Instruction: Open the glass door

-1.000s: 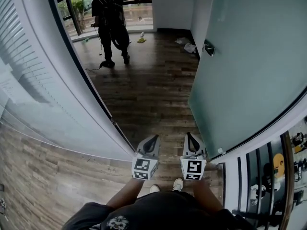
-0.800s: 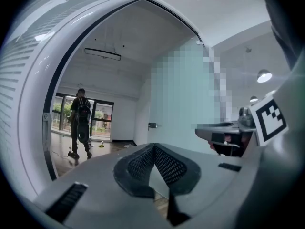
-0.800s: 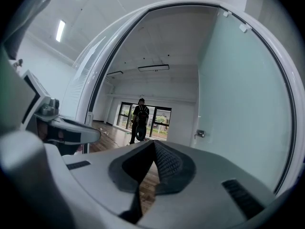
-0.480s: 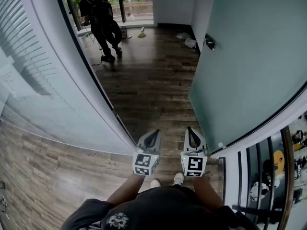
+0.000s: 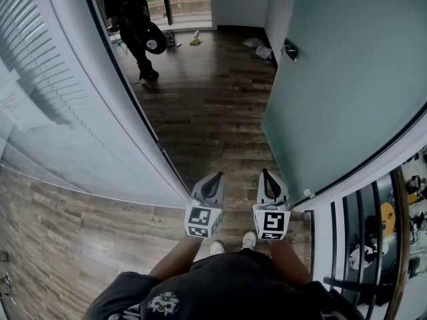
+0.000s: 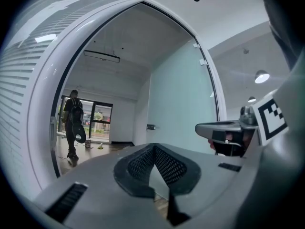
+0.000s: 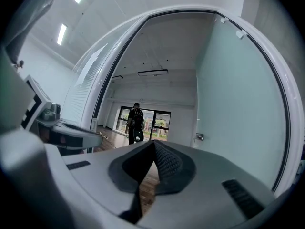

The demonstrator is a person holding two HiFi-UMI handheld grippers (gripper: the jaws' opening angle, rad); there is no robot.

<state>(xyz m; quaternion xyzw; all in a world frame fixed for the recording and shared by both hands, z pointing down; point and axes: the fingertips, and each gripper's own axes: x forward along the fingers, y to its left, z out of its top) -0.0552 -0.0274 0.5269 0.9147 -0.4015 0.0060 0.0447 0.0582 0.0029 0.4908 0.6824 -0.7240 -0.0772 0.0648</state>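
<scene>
Glass door (image 5: 347,79) open, L gripper (image 5: 218,177) & R gripper (image 5: 265,173) fingers clenched, empty

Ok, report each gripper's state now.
Left gripper: closed, holding nothing.
Right gripper: closed, holding nothing.

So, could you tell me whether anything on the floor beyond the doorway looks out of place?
Yes: pale crumpled pieces lie on the wooden floor beside the open glass door, and a yellowish scrap lies near the window. They look like litter, though I cannot tell what they are. Nothing else stands out.
</scene>
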